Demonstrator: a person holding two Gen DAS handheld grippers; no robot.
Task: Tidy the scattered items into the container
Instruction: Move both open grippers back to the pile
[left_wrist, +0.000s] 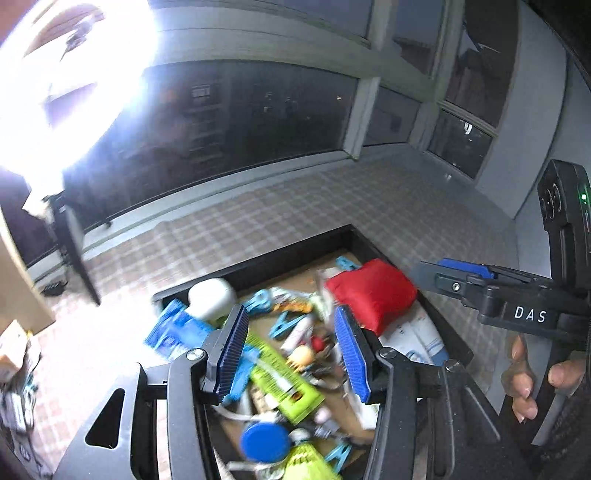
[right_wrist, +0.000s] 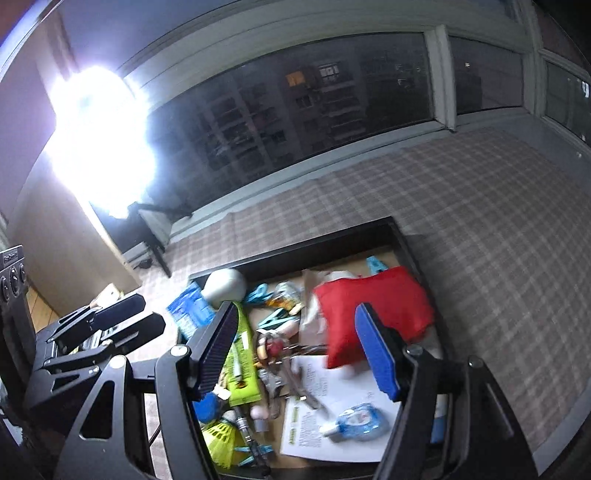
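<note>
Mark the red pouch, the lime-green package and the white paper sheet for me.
red pouch (right_wrist: 373, 314), right wrist view, middle of its fabric.
lime-green package (left_wrist: 284, 380), left wrist view, centre of its printed face.
white paper sheet (right_wrist: 332, 439), right wrist view, its printed lower part.

Dark night windows (right_wrist: 295, 110), glaring lamp (right_wrist: 99, 140), plaid floor (right_wrist: 480, 203)

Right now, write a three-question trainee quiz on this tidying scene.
1. True or false: the red fabric pouch lies inside the black-walled tray.
2. What is between the fingers of the right gripper? A) nothing gripped B) the blue round cap C) the white printed paper sheet
3. Fill in: the tray rests on a ____-patterned cloth.

Key: 1 true; 2 A, its jaws stand apart above the tray; 3 checked.
</note>
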